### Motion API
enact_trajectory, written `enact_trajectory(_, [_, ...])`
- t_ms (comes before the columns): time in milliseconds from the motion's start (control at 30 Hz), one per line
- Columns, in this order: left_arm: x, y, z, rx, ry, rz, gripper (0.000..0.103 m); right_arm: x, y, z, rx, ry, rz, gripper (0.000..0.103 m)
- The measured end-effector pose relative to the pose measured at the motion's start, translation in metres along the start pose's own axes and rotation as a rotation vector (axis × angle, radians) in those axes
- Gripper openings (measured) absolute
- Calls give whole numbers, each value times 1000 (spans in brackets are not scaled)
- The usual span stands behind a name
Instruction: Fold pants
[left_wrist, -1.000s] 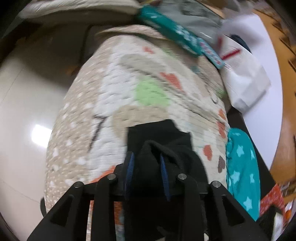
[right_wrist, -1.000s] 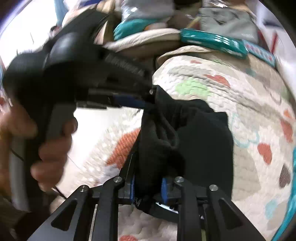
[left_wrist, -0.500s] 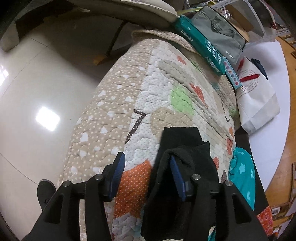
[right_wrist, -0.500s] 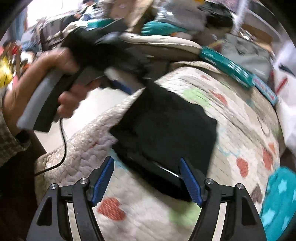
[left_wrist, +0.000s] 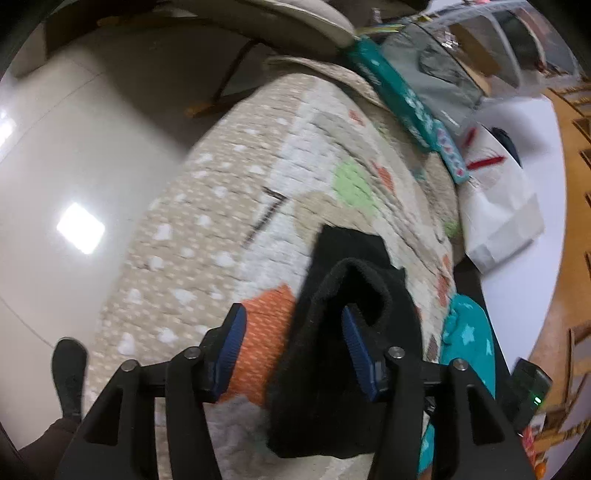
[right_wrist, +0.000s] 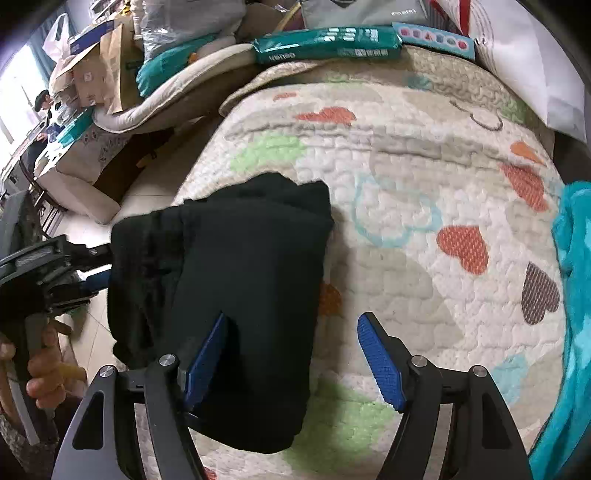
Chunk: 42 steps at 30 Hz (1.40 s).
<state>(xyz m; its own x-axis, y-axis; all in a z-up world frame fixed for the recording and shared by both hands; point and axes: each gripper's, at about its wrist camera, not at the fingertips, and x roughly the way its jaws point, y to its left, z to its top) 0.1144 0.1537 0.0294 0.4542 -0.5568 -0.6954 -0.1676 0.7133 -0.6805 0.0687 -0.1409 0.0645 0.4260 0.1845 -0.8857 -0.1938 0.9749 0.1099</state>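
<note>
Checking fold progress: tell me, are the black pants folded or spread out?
Folded. The black pants lie as a compact layered bundle on the quilted mat, with both claws open: left claw, right claw.

Motion-blurred heart-patterned quilted mat (left_wrist: 236, 221) in left wrist view; folded black fabric pants (right_wrist: 236, 295) hide the left gripper's (right_wrist: 94, 278) fingertips; teal star-print cloth (right_wrist: 576, 295) cut off at right edge

Pants (right_wrist: 236, 295) are matte black knit cloth, kinda fleecy I think (left view's blurry). Quilt (right_wrist: 424, 258) is puckered, stitched cotton-looking fabric. Floor (left_wrist: 74, 147) is glossy tile.
</note>
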Motion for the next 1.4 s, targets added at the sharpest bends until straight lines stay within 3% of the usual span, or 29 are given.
enact_trajectory(133, [22,-20,-9,74,47,-4,59,4,-18,-12,-10,13,-94,80])
enact_trajectory(267, [47,-27,-16,120,66,86,59,5,-23,-11,4,19,-93,81])
enact_trajectory(367, [48,-27,-13,124,58,98,59,3,-16,-6,-20,7,-97,82])
enact_trajectory(567, [39,-10,-1,-3,76,44,59,-17,-8,13,48,-102,-44,82])
enact_trajectory(667, [27,-1,5,-79,71,-3,59,-23,10,27,19,-140,14,82])
enact_trajectory(700, [21,1,7,-96,68,-7,59,-23,17,30,0,-139,34,79])
enact_trajectory(800, [-1,9,14,-145,3,-1,59,-13,44,45,-61,-86,166,46])
enact_trajectory(833, [-8,10,17,-151,-25,12,59,-8,51,49,-60,-68,197,43])
enact_trajectory(1000, [-35,15,25,-162,-149,77,59,40,88,74,-77,31,249,43])
enact_trajectory(1133, [-34,21,26,-166,-155,105,59,87,92,85,5,138,212,43])
enact_trajectory(1300, [-24,17,21,-138,-127,123,59,60,77,90,88,77,306,45])
enact_trajectory(1400, [-18,9,15,-94,-110,124,59,26,45,91,135,-4,313,61])
